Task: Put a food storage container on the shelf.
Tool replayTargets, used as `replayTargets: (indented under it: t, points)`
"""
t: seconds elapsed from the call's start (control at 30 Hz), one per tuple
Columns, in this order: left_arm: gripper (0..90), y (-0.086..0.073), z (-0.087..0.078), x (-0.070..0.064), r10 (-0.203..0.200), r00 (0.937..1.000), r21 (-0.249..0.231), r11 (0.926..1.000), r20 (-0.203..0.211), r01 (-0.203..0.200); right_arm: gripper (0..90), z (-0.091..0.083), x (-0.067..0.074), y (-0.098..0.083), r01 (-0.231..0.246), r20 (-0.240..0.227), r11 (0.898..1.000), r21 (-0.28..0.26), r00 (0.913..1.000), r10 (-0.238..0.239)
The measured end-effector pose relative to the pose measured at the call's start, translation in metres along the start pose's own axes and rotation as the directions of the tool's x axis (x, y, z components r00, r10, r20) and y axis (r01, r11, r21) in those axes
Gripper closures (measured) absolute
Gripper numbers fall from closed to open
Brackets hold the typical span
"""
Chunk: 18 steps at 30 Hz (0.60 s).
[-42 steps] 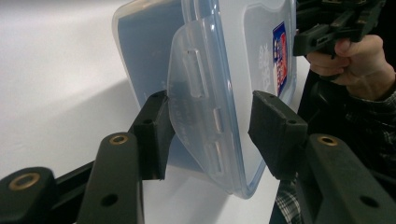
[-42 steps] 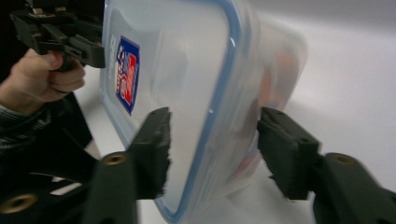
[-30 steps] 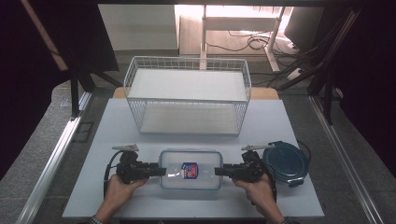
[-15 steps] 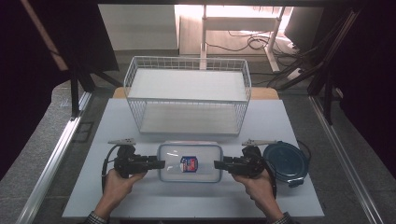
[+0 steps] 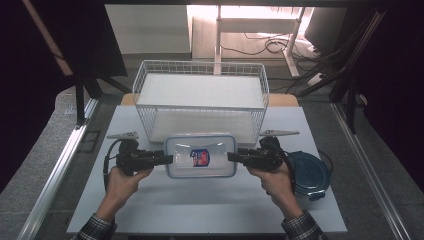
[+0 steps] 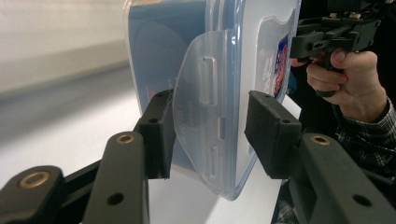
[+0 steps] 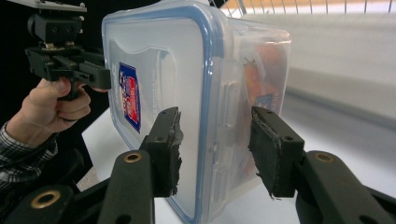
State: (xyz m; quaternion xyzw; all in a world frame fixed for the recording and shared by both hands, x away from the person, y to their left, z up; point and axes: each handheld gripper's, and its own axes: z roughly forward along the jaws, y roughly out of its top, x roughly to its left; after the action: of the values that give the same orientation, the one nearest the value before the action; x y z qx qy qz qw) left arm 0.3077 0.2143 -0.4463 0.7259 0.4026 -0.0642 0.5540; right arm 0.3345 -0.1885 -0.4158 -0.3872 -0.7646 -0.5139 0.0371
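A clear plastic food container (image 5: 200, 156) with a blue-rimmed lid and a red and blue label hangs above the white table (image 5: 200, 215), just in front of the wire basket. My left gripper (image 5: 169, 159) is shut on its left end, the pads either side of the side latch flap (image 6: 205, 93). My right gripper (image 5: 231, 156) is shut on its right end, its jaws straddling the lid's edge (image 7: 210, 116). In the left gripper view the container (image 6: 159, 51) stands on edge, with the other hand (image 6: 350, 79) beyond it.
A white wire basket (image 5: 145, 95) stands at the back middle of the table, its front wall just behind the container. A round dark blue lidded tub (image 5: 310, 176) sits at the right beside my right hand. Bare table lies in front of my hands.
Both grippers have risen with the container between them; it has left the table and now overlaps the basket's front wall in the high view.
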Motion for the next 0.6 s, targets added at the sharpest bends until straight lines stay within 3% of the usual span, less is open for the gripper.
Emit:
replayTargets:
  t: [0.6]
  points:
    - [53.3,0.070,-0.014,-0.010,0.055,0.9985,-0.042,0.9976,-0.009,-0.055,54.2,-0.016,0.006,0.061,0.025,-0.006,0.995,-0.092,0.9997,-0.026]
